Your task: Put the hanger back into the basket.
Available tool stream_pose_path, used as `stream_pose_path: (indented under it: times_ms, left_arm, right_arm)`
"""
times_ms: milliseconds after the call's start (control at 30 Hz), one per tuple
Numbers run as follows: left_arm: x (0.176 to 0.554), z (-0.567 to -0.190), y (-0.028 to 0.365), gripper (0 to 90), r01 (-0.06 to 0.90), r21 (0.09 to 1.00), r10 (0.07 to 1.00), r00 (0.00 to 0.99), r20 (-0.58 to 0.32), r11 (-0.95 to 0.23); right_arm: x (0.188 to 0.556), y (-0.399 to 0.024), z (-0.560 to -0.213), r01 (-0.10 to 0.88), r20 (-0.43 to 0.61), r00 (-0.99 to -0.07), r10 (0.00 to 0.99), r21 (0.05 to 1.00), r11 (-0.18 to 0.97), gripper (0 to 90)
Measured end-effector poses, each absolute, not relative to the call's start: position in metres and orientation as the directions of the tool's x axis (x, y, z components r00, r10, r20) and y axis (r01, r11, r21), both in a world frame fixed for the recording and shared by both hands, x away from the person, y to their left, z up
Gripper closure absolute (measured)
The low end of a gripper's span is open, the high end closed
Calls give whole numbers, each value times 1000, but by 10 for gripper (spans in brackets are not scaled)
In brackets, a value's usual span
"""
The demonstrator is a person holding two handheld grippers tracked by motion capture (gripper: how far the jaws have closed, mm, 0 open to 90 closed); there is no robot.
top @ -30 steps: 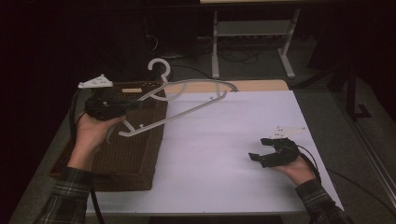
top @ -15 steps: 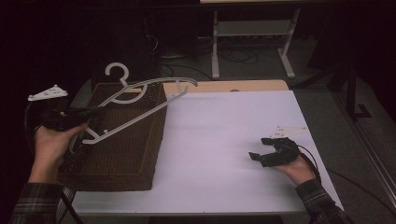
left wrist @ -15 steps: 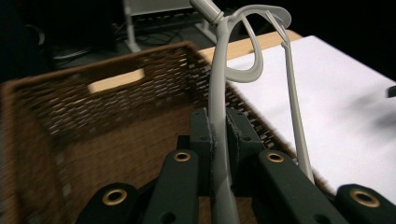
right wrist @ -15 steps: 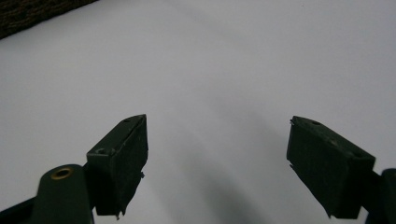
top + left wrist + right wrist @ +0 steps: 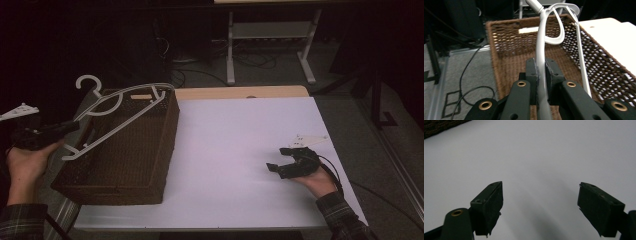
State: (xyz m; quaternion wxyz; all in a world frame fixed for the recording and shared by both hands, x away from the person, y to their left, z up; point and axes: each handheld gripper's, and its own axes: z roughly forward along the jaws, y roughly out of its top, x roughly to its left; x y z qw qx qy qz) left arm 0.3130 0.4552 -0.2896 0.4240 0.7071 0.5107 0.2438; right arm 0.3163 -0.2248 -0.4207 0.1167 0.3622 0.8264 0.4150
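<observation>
Hanger (image 5: pixel 120 112): white, thin moulded plastic, hook at upper left of the high view, slanting over the basket's left rim.
Left gripper (image 5: pixel 541 75): pads clamped on its bar.
Risk: smooth bar may pivot or snag the weave.
Basket (image 5: pixel 150 165): brown open-mesh wicker, apparently empty.
Right gripper (image 5: pixel 540 207): jaws apart, holding nothing, on white table (image 5: pixel 240 150).

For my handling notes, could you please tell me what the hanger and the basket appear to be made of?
Hanger: probably moulded plastic, white and smooth, with a soft sheen. Basket: seemingly woven wicker or a similar fibre, dark brown and matte, its open lattice letting light through.
</observation>
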Motion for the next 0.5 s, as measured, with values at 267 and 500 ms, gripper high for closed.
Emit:
stream_pose_path:
  times_ms: [267, 500]
  left_arm:
    - [317, -306, 455, 826, 557, 814, 938, 343, -44, -166]
    - [327, -321, 447, 825, 584, 787, 935, 354, -24, -200]
  right_arm:
    - [316, -225, -421, 502, 108, -710, 696, 770, 393, 199]
    - [316, -225, -420, 502, 107, -710, 696, 770, 394, 199]
